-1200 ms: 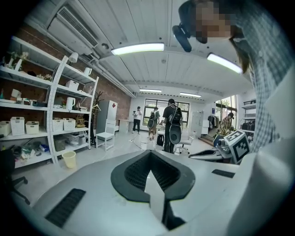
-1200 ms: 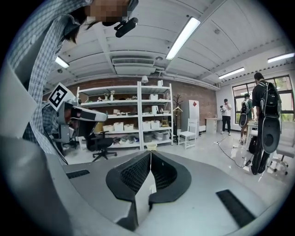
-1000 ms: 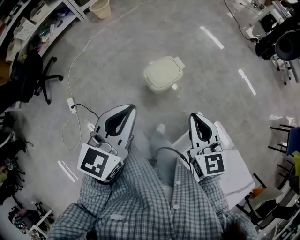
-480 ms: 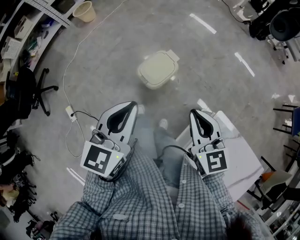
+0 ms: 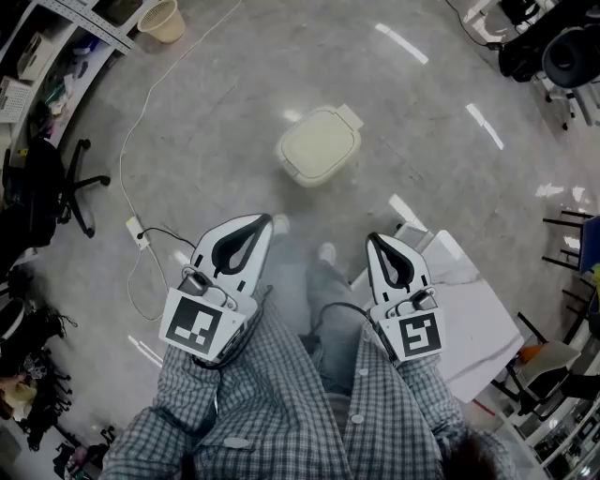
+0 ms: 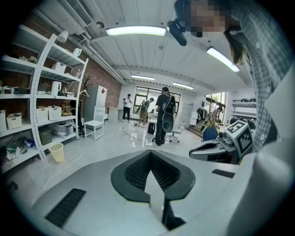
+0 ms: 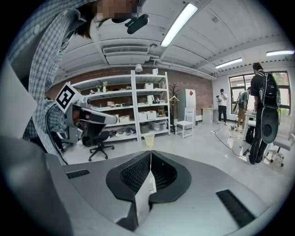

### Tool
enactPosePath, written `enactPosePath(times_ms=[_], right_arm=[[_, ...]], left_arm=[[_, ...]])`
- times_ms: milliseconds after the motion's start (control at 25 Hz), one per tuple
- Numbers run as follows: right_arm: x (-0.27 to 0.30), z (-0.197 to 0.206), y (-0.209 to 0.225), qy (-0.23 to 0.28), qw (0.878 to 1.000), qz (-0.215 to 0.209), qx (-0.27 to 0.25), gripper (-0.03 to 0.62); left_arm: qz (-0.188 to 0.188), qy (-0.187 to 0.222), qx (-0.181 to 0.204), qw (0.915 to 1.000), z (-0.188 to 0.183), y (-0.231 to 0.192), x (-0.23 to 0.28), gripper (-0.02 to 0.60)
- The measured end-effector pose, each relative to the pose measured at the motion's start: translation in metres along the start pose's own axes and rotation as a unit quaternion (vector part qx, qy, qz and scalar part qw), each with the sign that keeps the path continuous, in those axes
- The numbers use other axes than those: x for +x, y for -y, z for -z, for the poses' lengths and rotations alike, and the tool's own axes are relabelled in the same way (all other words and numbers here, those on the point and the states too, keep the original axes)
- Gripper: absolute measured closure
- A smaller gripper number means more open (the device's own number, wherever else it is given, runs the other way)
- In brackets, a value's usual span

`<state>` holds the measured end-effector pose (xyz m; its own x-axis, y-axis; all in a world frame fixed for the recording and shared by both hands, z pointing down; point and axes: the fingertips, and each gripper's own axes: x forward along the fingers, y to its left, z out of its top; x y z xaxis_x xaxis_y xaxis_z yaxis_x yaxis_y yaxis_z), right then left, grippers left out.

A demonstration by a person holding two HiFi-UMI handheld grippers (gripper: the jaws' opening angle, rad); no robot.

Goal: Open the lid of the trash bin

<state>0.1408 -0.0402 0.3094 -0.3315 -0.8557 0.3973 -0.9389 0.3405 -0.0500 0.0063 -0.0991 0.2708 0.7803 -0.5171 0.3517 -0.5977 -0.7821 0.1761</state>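
Observation:
A cream trash bin (image 5: pixel 319 145) with its lid down stands on the grey floor ahead of me in the head view. My left gripper (image 5: pixel 265 220) is held near my body, its tips pointing toward the bin but well short of it, jaws shut and empty. My right gripper (image 5: pixel 374 240) sits beside it, also shut with nothing held. In the left gripper view the left gripper (image 6: pixel 150 152) points level across the room; the bin is out of that view. The right gripper (image 7: pixel 150 152) likewise faces the shelves, bin unseen.
A white table (image 5: pixel 473 323) is at my right. A white cable with a power strip (image 5: pixel 141 230) trails on the floor at left. A black office chair (image 5: pixel 56 183), shelving (image 5: pixel 56 42) and a yellow basket (image 5: pixel 161 19) line the left. People (image 6: pixel 162 115) stand farther off.
The view has shifted a little; the bin sits slightly lower in frame than half a second ago. Both grippers stay shut and close to my body.

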Motion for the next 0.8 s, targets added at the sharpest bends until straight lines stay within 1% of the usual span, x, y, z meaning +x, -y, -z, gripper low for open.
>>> enactPosePath(times_ms=[120,280,360,560,680,800], right_arm=[[0.009,0.007,0.000,-0.011,1.000,0.004,0.005,0.574],[0.021,0.018,0.009,-0.023,1.000,0.012,0.015,0.572],[0.032,0.021,0.011,-0.028,0.999,0.015,0.015,0.572],[0.059,0.032,0.006,-0.034,0.999,-0.002,0.007,0.572],[0.074,0.041,0.009,-0.043,0.999,-0.013,0.003,0.572],[0.088,0.048,0.014,-0.044,0.999,-0.009,0.007,0.574]], left_arm=[[0.008,-0.006,0.000,0.9999,0.011,-0.011,0.009,0.577],[0.022,-0.034,-0.012,0.9991,0.034,-0.016,0.029,0.577],[0.031,-0.038,-0.013,0.9987,0.041,-0.019,0.038,0.577],[0.040,-0.046,-0.026,0.9978,0.060,-0.034,0.052,0.577],[0.042,-0.062,-0.025,0.9969,0.073,-0.044,0.065,0.577],[0.047,-0.063,-0.018,0.9967,0.080,-0.056,0.078,0.577]])
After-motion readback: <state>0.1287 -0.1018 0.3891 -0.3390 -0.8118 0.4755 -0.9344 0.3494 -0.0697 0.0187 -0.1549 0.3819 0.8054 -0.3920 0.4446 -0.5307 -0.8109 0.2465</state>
